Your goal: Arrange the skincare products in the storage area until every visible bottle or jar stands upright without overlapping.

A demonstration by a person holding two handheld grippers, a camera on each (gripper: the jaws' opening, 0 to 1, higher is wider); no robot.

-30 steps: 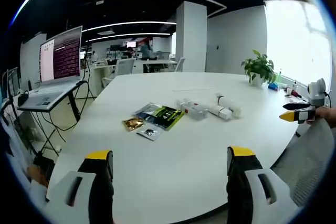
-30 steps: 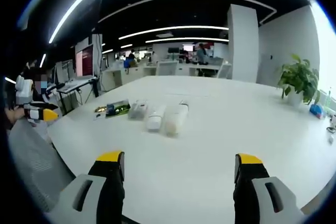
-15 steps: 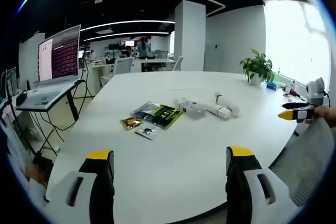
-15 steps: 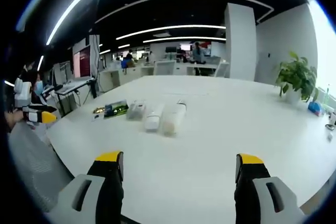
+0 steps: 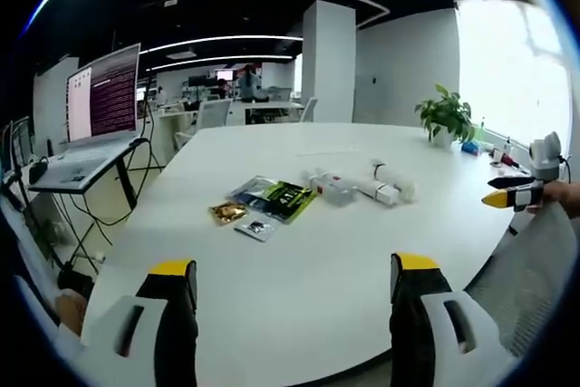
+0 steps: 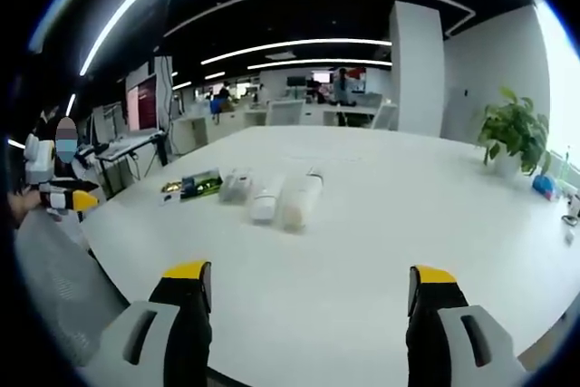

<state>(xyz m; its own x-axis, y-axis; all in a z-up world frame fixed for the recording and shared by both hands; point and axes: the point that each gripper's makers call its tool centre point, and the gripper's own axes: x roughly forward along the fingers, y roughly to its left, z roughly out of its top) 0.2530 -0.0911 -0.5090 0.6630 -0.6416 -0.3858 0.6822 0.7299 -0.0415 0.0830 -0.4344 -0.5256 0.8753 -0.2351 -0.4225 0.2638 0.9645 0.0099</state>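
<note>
Three bottles [image 6: 272, 197] lie on their sides in a row out on the white table [image 6: 381, 251], just beside the green packet [image 5: 283, 198], which has small sachets [image 5: 228, 213] on its near side. Both claws hang wide apart and empty: the left gripper [image 5: 288, 285] and the right gripper [image 6: 308, 289] are well short of the row. From here the bottles look like light, smooth plastic, probably slippery and apt to roll. I'd take each across its body near the middle, then tip it onto its base, with gaps between them.
</note>
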